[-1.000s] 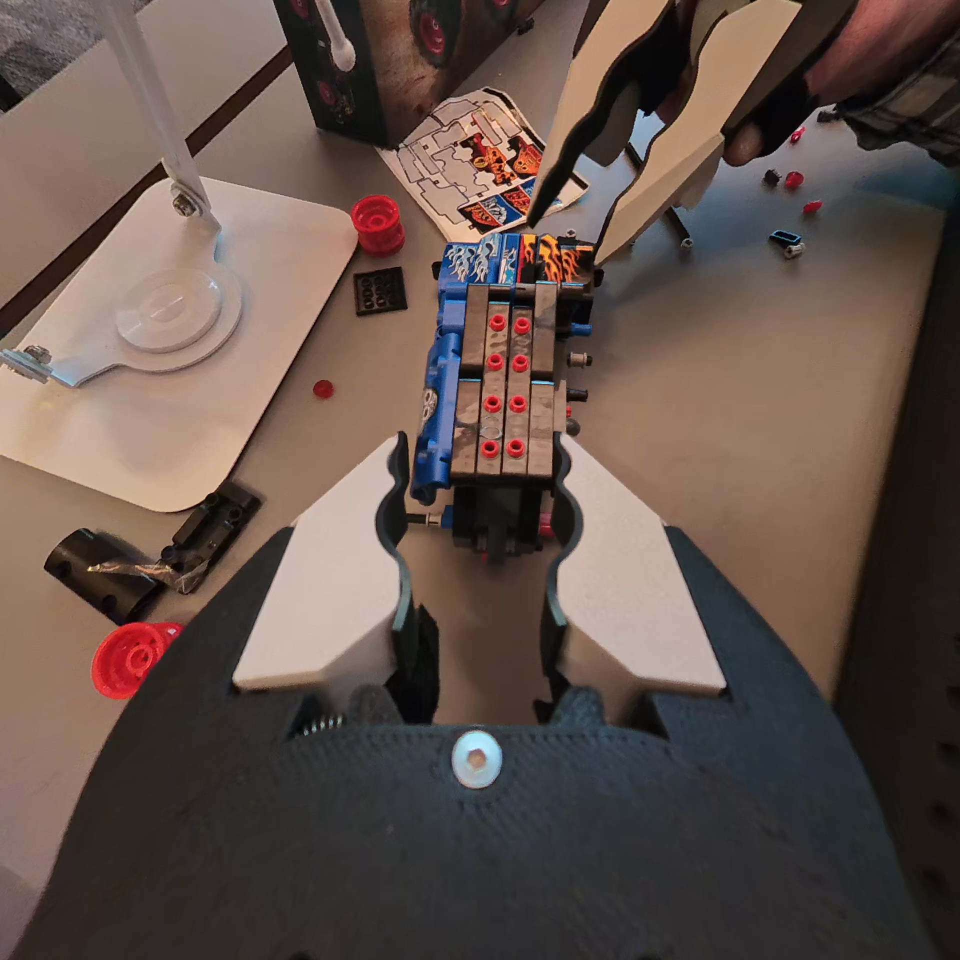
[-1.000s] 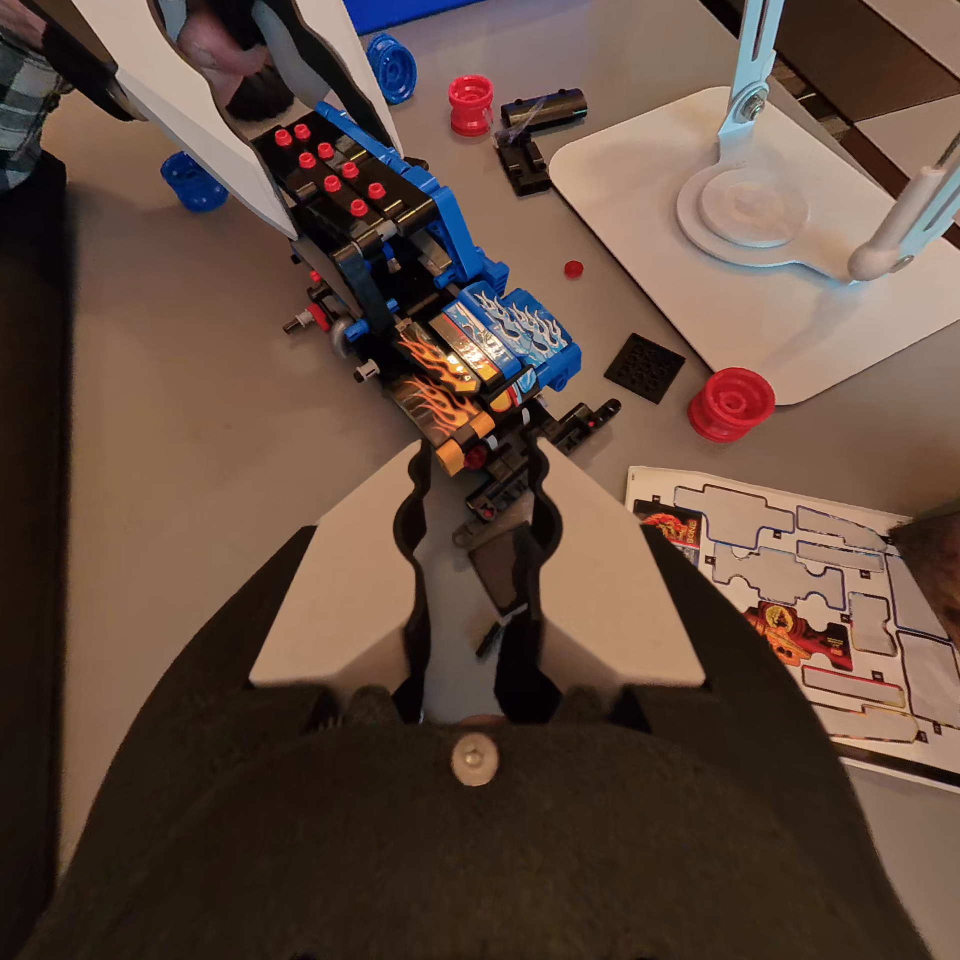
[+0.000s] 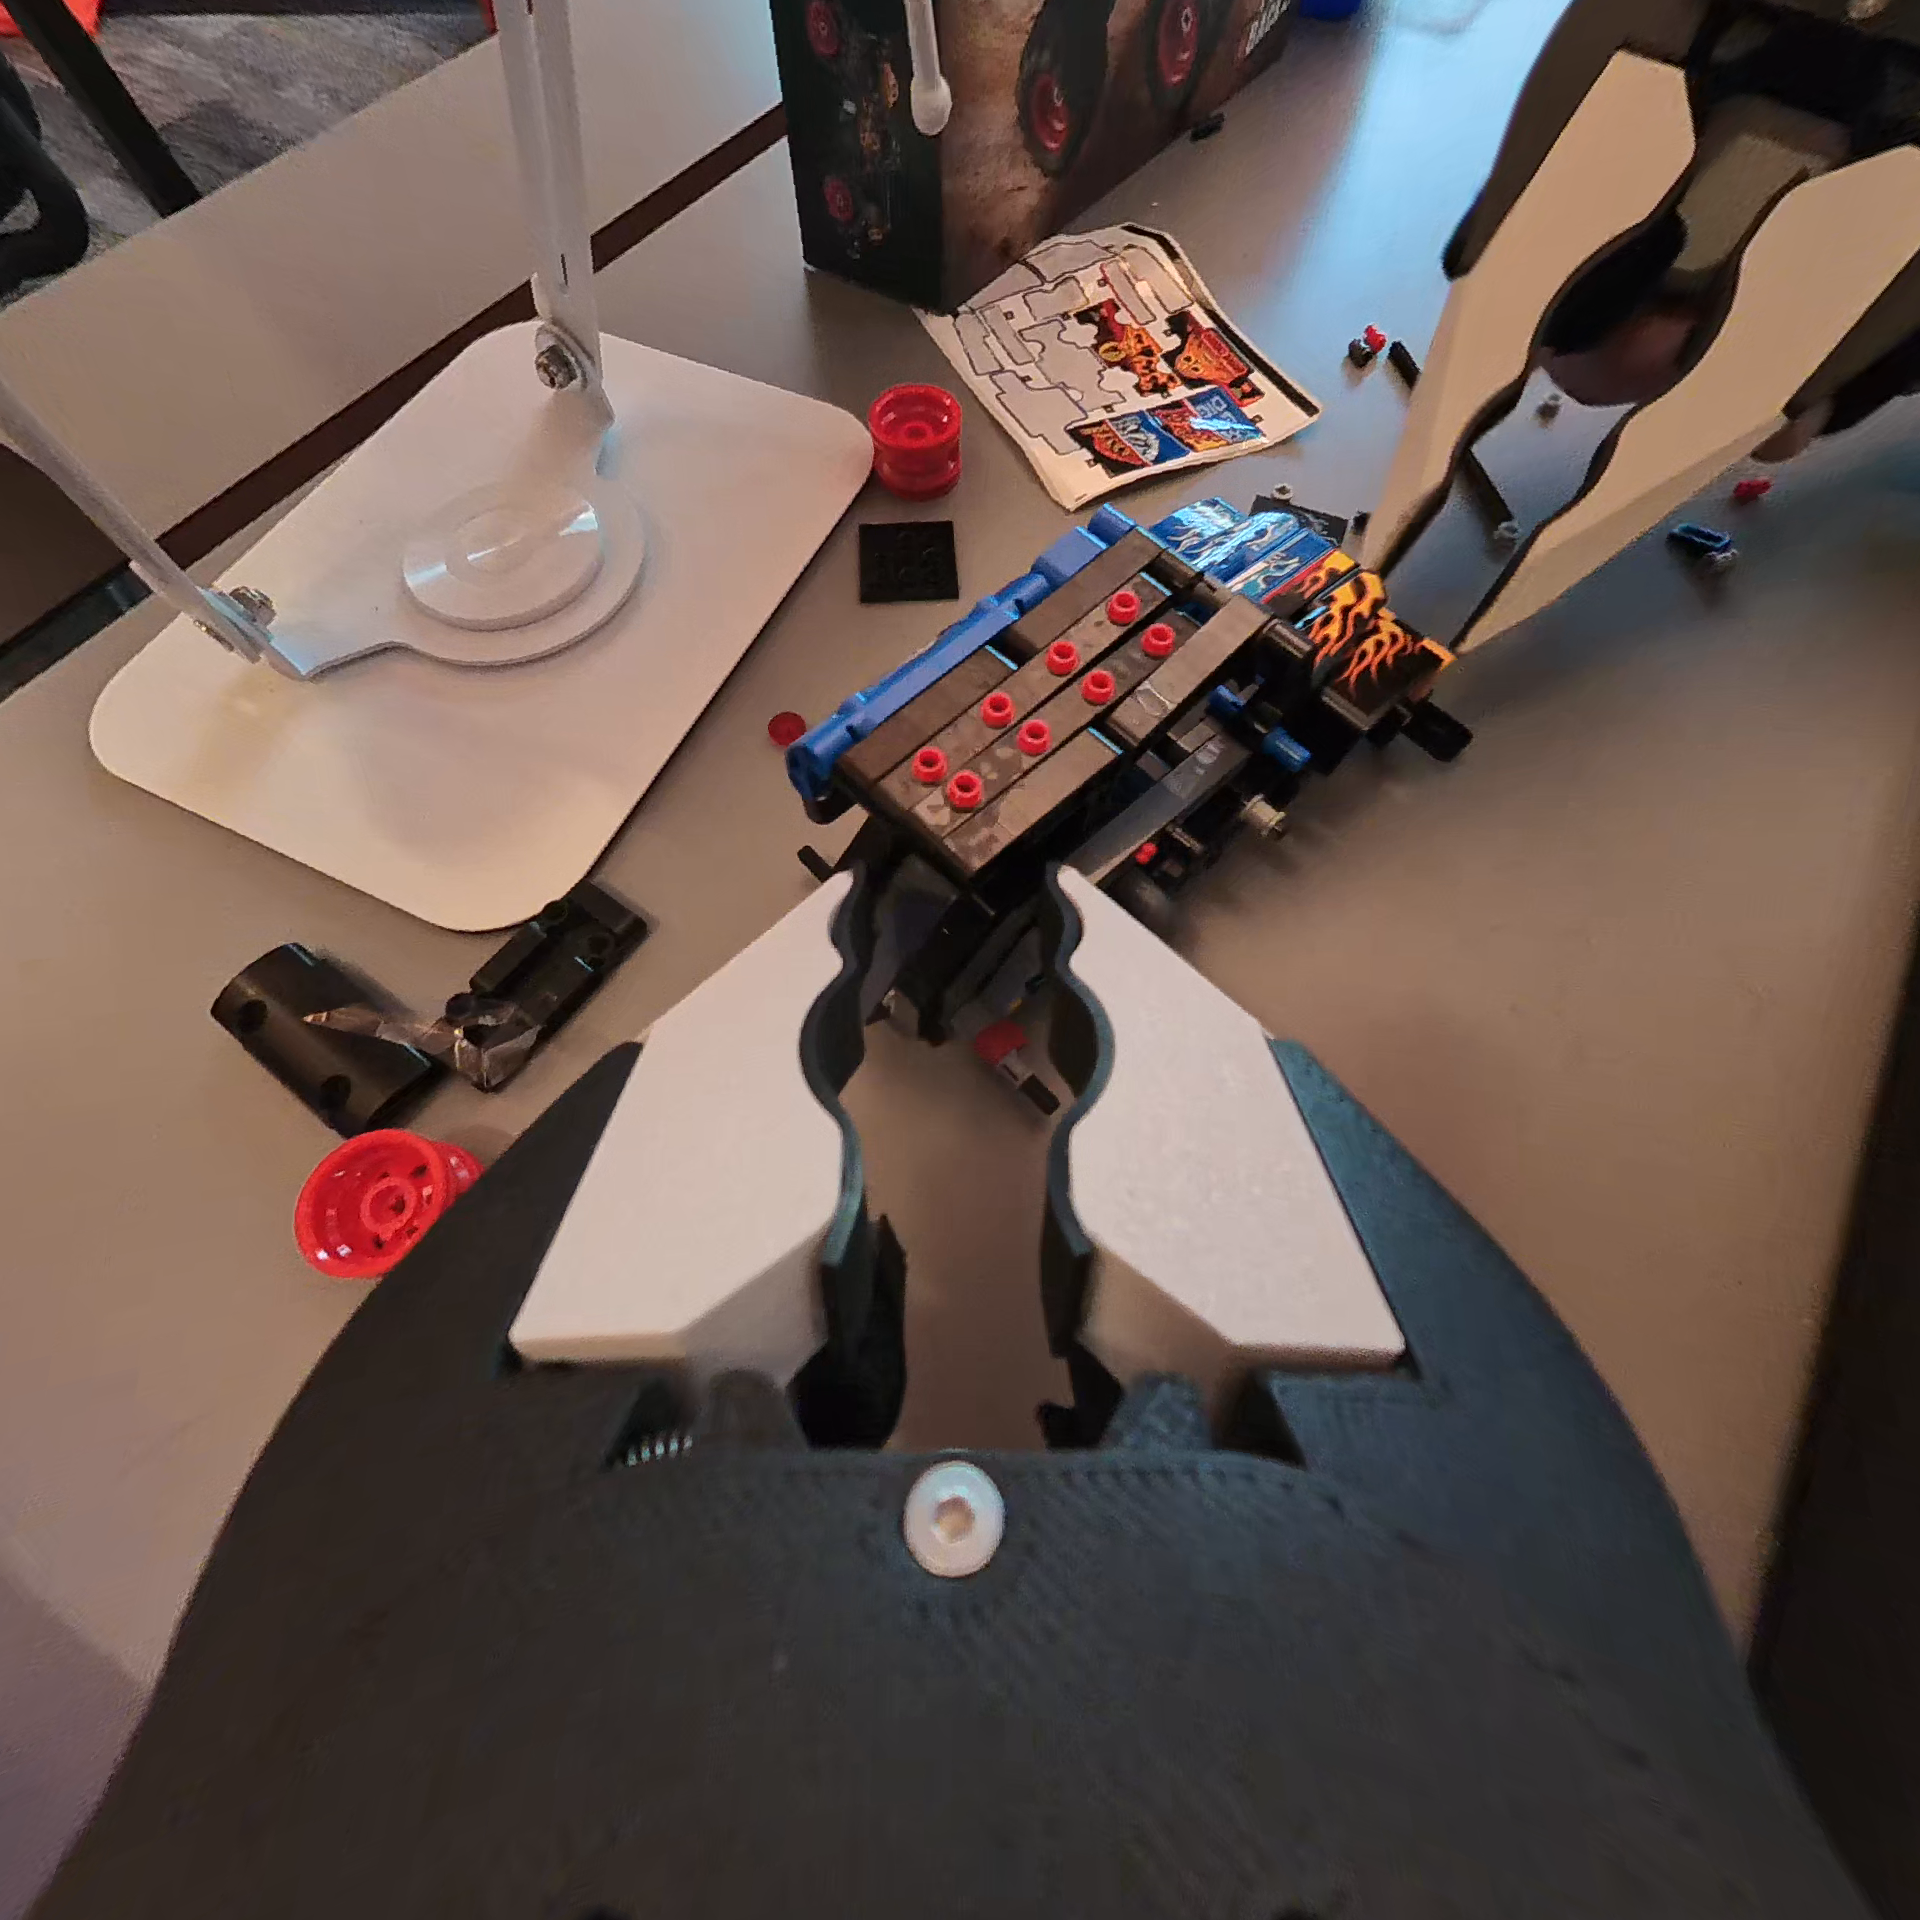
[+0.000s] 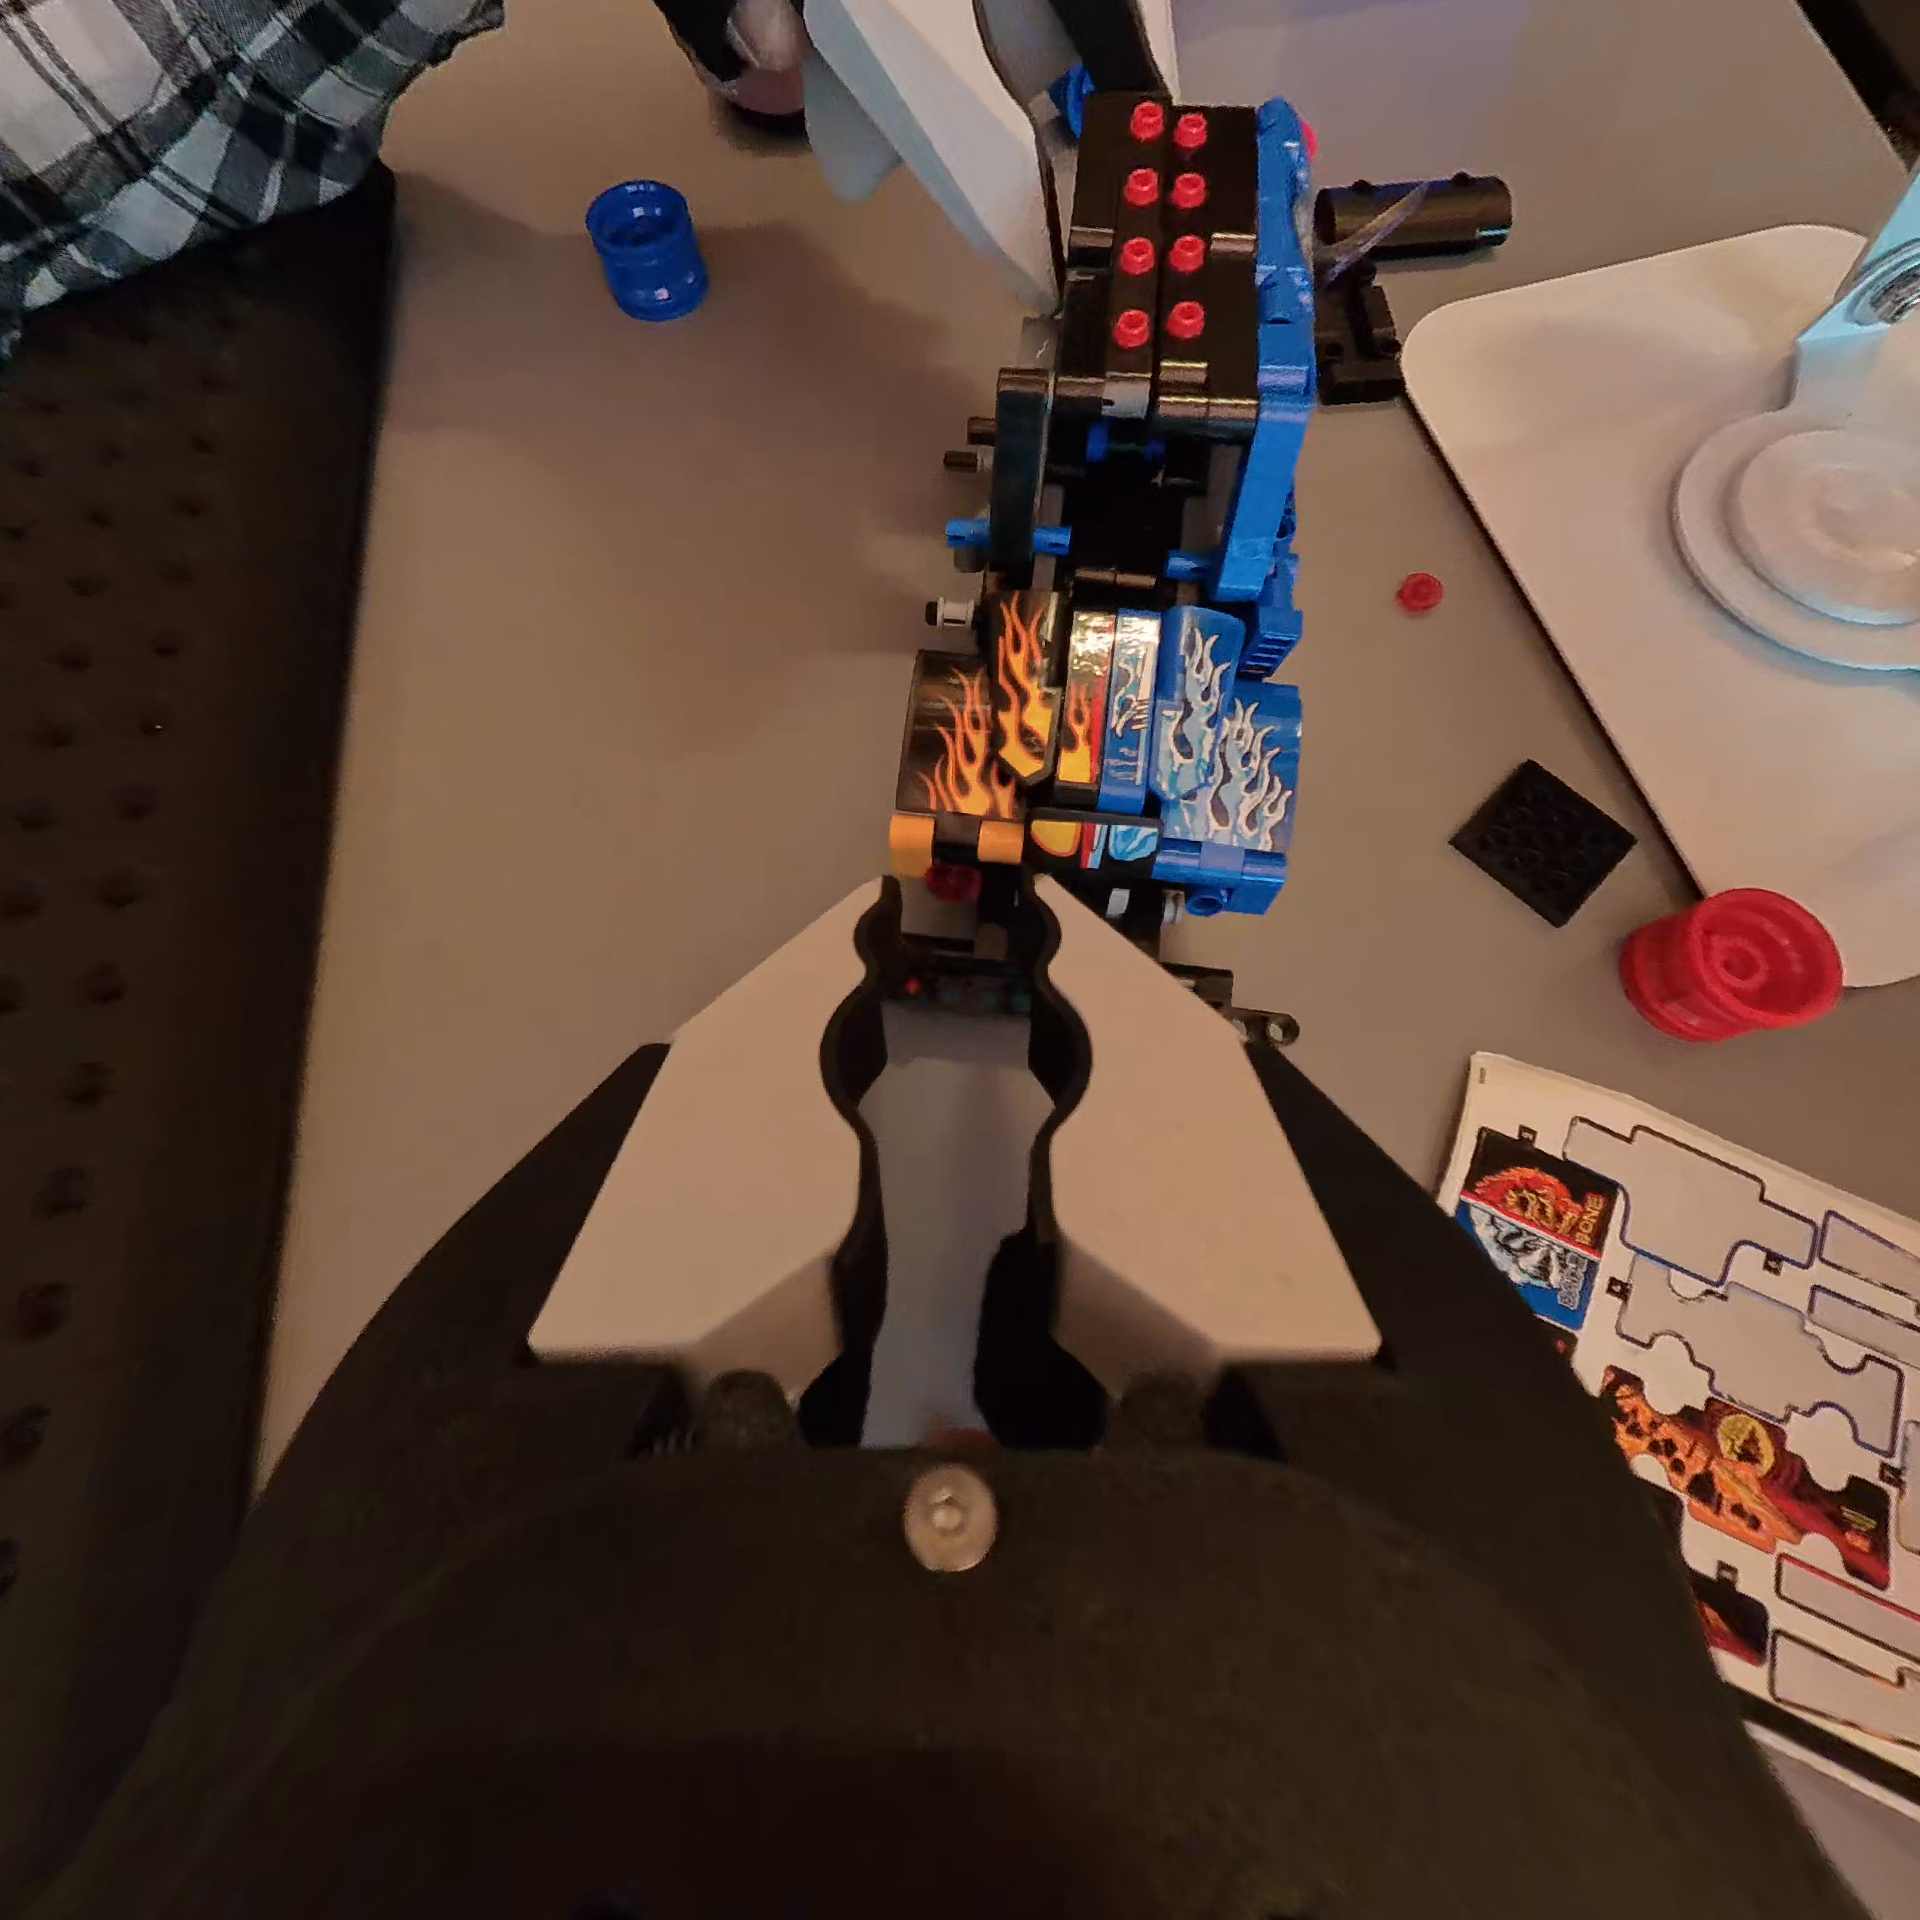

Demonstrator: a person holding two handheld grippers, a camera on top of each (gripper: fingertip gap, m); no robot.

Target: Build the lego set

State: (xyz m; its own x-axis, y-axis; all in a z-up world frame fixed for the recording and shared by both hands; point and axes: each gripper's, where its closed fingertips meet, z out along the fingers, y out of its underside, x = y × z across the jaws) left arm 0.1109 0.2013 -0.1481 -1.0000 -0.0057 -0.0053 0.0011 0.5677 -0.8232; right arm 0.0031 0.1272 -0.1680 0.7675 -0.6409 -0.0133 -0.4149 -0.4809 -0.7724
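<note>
Left wrist view: truck (image 3: 1091, 717) turned diagonal

Lego truck (image 3: 1122, 707) mid-table; lamp base (image 3: 468, 644) left; sticker sheet (image 3: 1117, 364) far; wheel (image 3: 374, 1200) near-left.

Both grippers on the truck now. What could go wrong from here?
1. The left gripper and the right gripper each clamp an opposite end of the half-built blue-and-black brick truck with flame stickers. Uneven pulling or twisting could pop joints apart.
2. Each grip lands on thin end parts, not the body, so the truck may slip.
3. A tiny round red stud and a flat black square plate lie beside the truck; swinging it could knock them away.
</note>
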